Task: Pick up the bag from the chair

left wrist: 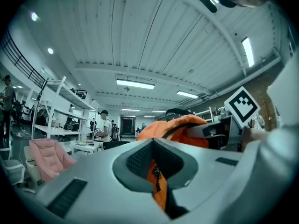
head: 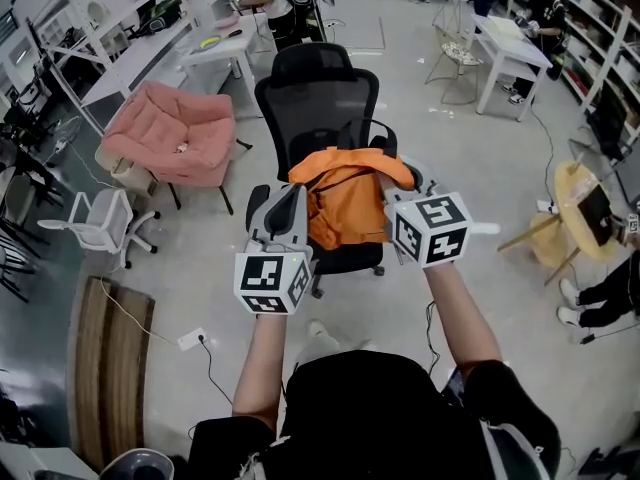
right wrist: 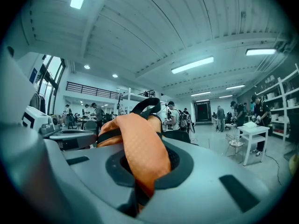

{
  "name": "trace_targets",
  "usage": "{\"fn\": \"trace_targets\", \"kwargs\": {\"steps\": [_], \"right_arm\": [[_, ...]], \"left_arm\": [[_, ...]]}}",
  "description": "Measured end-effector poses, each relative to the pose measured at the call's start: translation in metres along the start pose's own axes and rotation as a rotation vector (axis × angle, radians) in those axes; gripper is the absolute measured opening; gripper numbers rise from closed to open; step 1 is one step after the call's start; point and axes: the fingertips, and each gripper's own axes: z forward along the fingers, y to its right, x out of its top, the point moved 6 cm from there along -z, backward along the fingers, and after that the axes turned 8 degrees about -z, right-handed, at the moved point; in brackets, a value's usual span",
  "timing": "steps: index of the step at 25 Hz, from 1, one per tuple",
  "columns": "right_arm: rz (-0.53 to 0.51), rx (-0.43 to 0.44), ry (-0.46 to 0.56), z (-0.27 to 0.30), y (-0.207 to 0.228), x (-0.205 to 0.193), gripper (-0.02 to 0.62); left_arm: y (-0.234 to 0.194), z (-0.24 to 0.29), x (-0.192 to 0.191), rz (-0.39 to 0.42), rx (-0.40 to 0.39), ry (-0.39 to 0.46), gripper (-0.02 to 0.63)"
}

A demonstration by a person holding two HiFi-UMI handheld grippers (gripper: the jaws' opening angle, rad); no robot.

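Note:
An orange bag (head: 347, 200) with black straps hangs between my two grippers, above the seat of a black office chair (head: 318, 93). My left gripper (head: 297, 213) is shut on the bag's left side; orange cloth and a zipper pull (left wrist: 156, 181) show between its jaws. My right gripper (head: 392, 206) is shut on the bag's right side, with a fold of orange fabric (right wrist: 140, 157) pinched in its jaws. The bag's black top handle (right wrist: 148, 106) stands up behind that fold. The chair seat under the bag is mostly hidden.
A pink cushioned chair (head: 175, 133) stands to the left, with a white swivel chair (head: 100, 223) nearer. White desks (head: 500, 48) and people working line the back. A round wooden table (head: 585, 213) is at the right. A cable and socket (head: 190, 340) lie on the floor.

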Motion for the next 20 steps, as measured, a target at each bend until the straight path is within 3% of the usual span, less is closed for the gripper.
{"fn": "trace_targets", "kwargs": {"steps": [20], "right_arm": [[0.004,-0.013,0.021,-0.027,0.003,-0.003,0.012]], "left_arm": [[0.023,-0.010,-0.003,0.027,-0.007,0.006,0.009]]}}
